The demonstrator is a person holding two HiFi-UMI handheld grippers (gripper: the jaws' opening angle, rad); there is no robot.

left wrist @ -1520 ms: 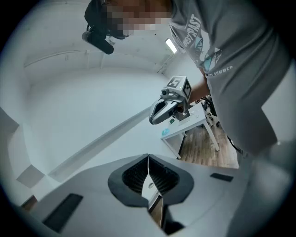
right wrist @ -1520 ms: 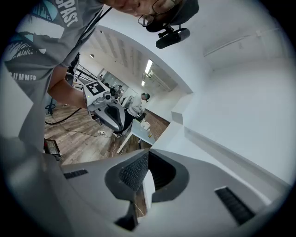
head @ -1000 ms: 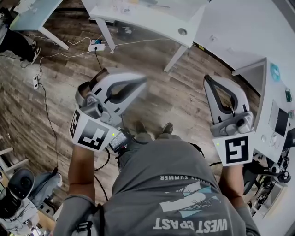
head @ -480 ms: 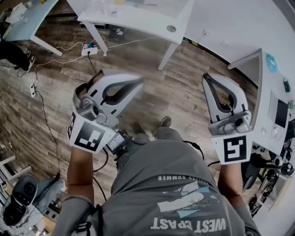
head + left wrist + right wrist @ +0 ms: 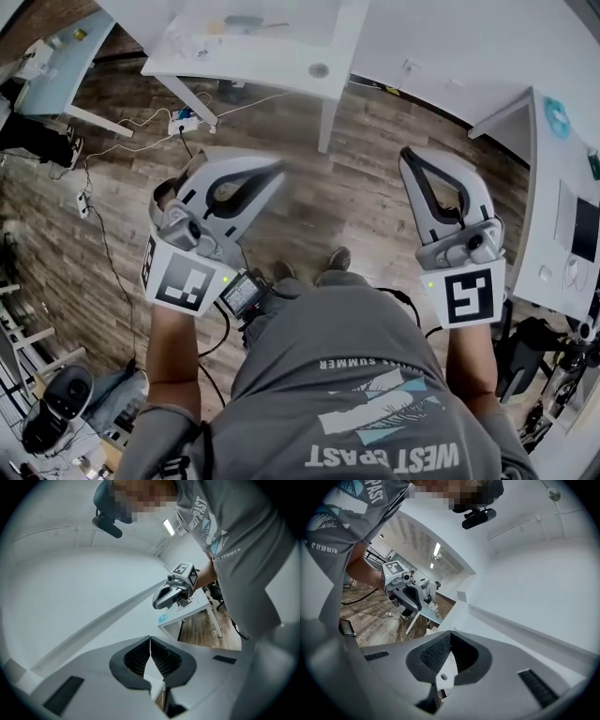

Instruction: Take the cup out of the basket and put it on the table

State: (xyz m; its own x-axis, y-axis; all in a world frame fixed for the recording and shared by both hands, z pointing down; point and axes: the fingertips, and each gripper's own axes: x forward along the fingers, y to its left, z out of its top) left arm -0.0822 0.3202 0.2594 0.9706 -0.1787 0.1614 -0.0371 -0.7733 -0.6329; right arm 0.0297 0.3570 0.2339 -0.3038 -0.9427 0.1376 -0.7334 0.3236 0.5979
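While left claw [image 5: 275, 170] and right claw [image 5: 411, 156] stay shut, desk [image 5: 281, 47] shifted left

The person's bare left forearm [image 5: 173, 361] and bare right forearm [image 5: 466, 364] reach forward, well apart, holding the grey-and-white two-jaw left gripper [image 5: 277, 169] and matching right gripper [image 5: 406, 156] roughly level, each with its jaws pressed together and nothing between them.

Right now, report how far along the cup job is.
Done: nothing that shows; no cup or basket appears in any view. In hand: nothing; the left gripper and the right gripper are both shut and empty, held over the wooden floor. Left: everything, that is finding the basket, lifting the cup out and setting it on a table, perhaps the white table ahead.
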